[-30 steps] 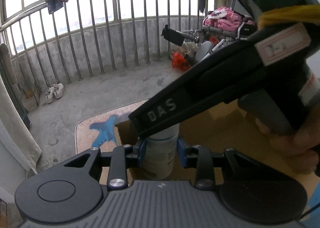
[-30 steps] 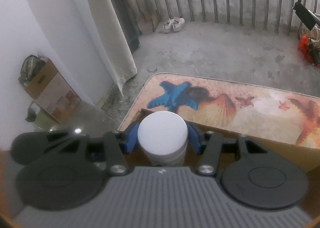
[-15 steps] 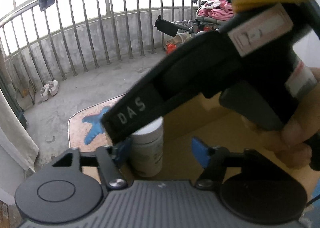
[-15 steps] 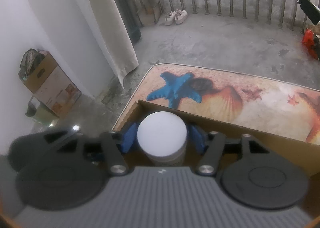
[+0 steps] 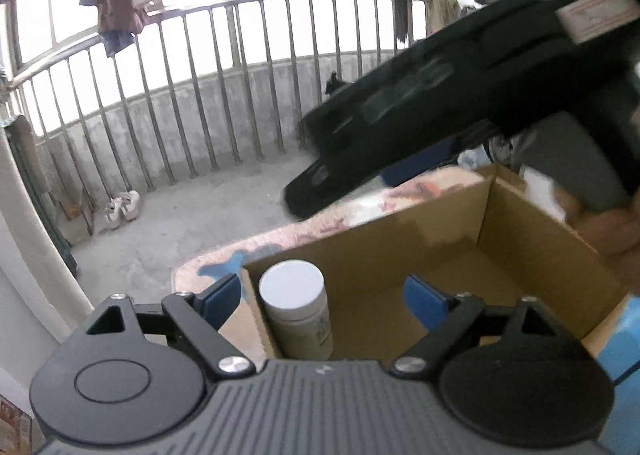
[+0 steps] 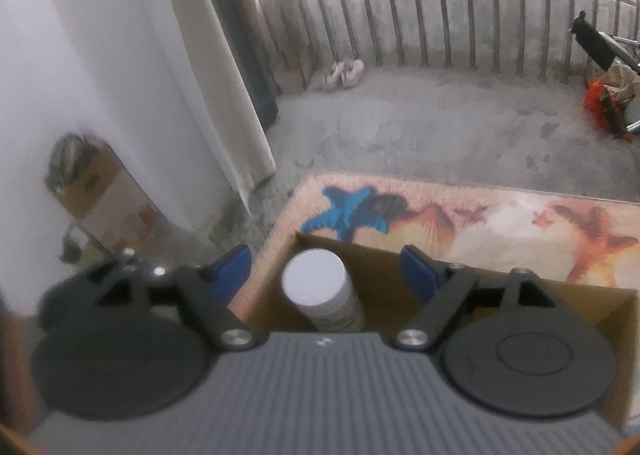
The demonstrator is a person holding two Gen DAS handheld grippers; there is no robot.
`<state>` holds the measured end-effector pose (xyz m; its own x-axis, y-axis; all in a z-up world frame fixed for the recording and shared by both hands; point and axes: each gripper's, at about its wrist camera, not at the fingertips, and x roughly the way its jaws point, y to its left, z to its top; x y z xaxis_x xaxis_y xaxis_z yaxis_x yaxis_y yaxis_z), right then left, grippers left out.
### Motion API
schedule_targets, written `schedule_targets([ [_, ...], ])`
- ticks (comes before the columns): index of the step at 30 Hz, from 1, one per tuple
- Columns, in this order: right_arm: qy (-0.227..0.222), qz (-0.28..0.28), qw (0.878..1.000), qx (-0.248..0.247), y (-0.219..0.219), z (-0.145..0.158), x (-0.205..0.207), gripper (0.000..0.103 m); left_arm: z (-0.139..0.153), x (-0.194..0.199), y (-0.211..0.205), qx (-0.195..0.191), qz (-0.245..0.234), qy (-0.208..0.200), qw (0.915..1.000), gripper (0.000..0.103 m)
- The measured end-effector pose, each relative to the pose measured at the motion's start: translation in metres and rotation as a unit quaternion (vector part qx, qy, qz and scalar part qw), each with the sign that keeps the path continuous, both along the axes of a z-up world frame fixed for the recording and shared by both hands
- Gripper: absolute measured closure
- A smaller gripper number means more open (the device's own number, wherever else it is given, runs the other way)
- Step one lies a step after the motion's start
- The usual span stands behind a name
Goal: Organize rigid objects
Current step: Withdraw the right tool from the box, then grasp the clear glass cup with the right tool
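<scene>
The left tongs (image 5: 322,297) stand wide apart, having just been opening, with nothing gripped. The white bottle (image 5: 296,311) stands upright between the blue pads without touching them, in the near left corner of the cardboard box (image 5: 532,251). The right tongs (image 6: 326,269) have likewise just spread and hold nothing, the bottle's cap sitting below the gap. That placement looks done; no further items to sort are visible. The bottle is a smooth plastic cylinder with a flat matte lid; the box is plain corrugated board, square-cornered, resting on a printed starfish mat (image 6: 500,215).
</scene>
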<state>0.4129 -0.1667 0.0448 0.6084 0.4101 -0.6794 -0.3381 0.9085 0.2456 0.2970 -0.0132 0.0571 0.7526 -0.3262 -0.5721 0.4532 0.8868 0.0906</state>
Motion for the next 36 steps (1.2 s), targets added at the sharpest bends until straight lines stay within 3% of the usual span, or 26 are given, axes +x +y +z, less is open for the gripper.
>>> schedule_targets([
  [5,-0.029,-0.011,0.998,0.054,-0.021,0.047,-0.048,0.021,0.035,-0.040,0.020,-0.035,0.013,-0.029,0.9989,0.012],
  [11,-0.069,0.001,0.987,0.147,-0.058,0.099,-0.144,0.020,0.070,-0.117,0.038,-0.078,0.008,-0.066,0.9948,0.005],
  [16,-0.131,0.007,0.978,0.159,-0.094,0.115,-0.252,0.015,0.053,-0.185,0.026,-0.092,-0.024,-0.067,0.9933,0.002],
  [20,-0.146,-0.034,0.977,0.151,-0.131,0.089,-0.318,0.015,0.014,-0.228,0.001,-0.084,-0.051,-0.068,0.9929,0.001],
  [25,-0.102,-0.124,0.981,0.110,-0.159,0.009,-0.366,0.015,-0.049,-0.250,-0.048,-0.067,-0.094,-0.026,0.9930,0.001],
  [30,-0.041,-0.163,0.979,0.116,-0.167,-0.057,-0.369,0.019,-0.094,-0.250,-0.099,0.007,-0.118,-0.016,0.9928,0.003],
  [32,-0.026,-0.159,0.981,0.110,-0.160,-0.074,-0.364,0.029,-0.106,-0.252,-0.108,0.032,-0.117,-0.018,0.9925,0.004],
  [36,-0.004,-0.145,0.985,0.091,-0.140,-0.090,-0.338,0.042,-0.116,-0.243,-0.116,0.038,-0.108,-0.008,0.9934,0.013],
])
